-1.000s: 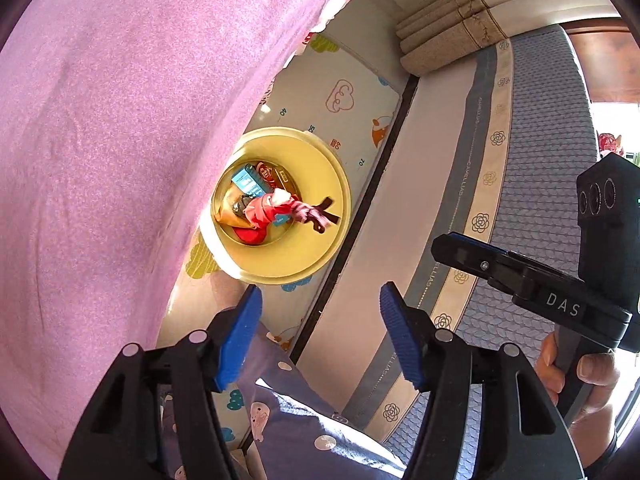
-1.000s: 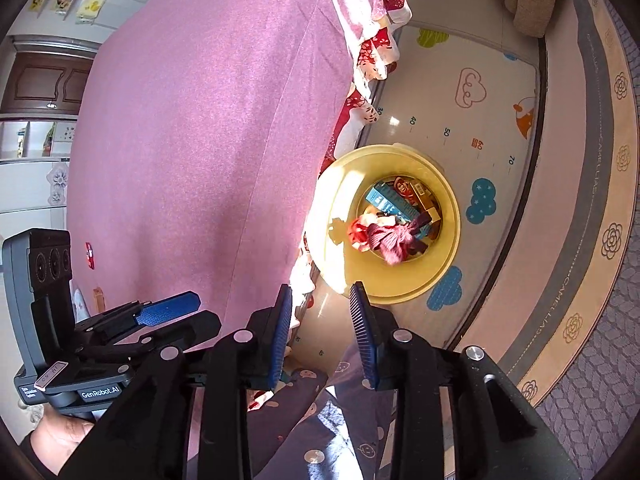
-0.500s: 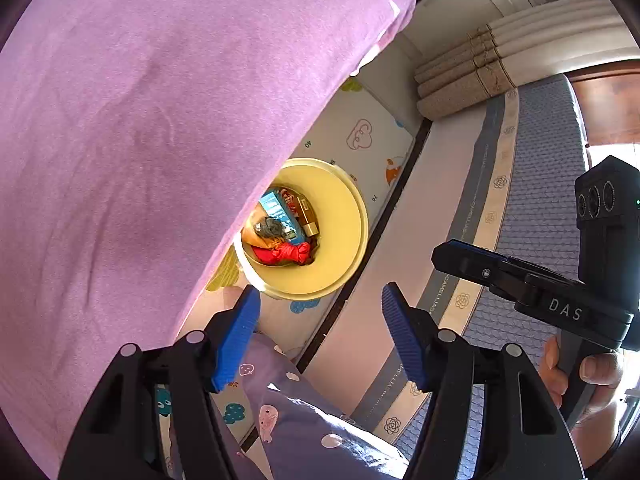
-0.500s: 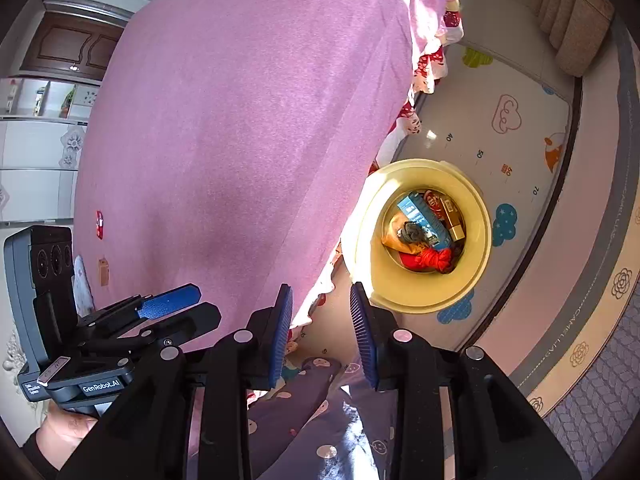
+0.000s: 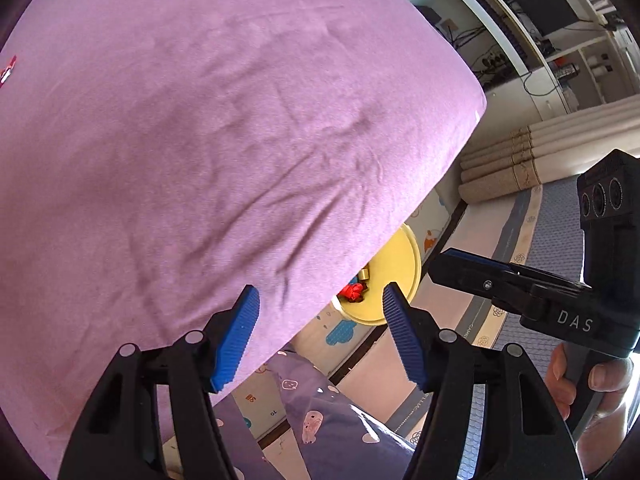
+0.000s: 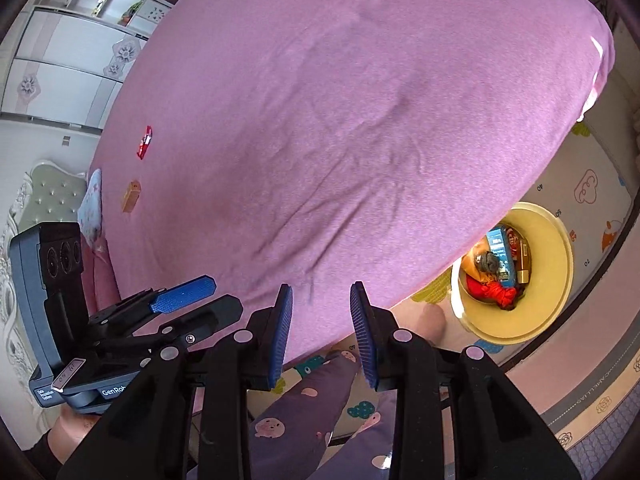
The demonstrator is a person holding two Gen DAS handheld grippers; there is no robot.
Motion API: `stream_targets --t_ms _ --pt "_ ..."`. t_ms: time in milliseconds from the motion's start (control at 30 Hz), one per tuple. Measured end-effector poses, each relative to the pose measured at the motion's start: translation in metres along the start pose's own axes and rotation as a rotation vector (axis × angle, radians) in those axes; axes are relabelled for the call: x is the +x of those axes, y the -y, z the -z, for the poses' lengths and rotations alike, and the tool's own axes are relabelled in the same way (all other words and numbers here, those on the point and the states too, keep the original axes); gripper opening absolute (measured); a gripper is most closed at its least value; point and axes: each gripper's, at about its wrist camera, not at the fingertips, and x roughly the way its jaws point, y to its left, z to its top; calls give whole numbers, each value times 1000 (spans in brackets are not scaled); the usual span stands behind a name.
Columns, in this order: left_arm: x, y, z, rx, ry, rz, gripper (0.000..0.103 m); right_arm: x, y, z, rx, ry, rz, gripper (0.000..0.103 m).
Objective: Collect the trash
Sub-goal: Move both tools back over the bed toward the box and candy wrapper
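A broad bed covered in a wrinkled purple-pink sheet (image 6: 340,128) fills most of both views. Beside its lower edge on the patterned foam floor mat (image 6: 584,196) stands a round yellow plastic bin (image 6: 552,280), partly hidden by the bed in the left wrist view; inside it lie a blue carton, a crumpled red wrapper and other trash. The left gripper (image 5: 320,332) hangs over the bed's edge with its blue pads set wide apart and nothing between them. The right gripper (image 6: 321,330) is near the same edge, its pads at a narrow gap, also empty. Far across the sheet lie a small orange-brown box (image 6: 131,196) and, beyond it, a small red-and-white wrapper (image 6: 145,142), well apart from both grippers
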Motion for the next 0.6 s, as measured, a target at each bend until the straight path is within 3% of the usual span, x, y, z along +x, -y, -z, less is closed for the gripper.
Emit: stream_targets --t_ms 367,600 --pt "-93 -195 23 -213 109 -35 65 101 -175 -12 -131 -51 -48 31" --pt "-146 -306 20 -372 206 -77 66 159 -274 -46 -219 -98 -75 31"
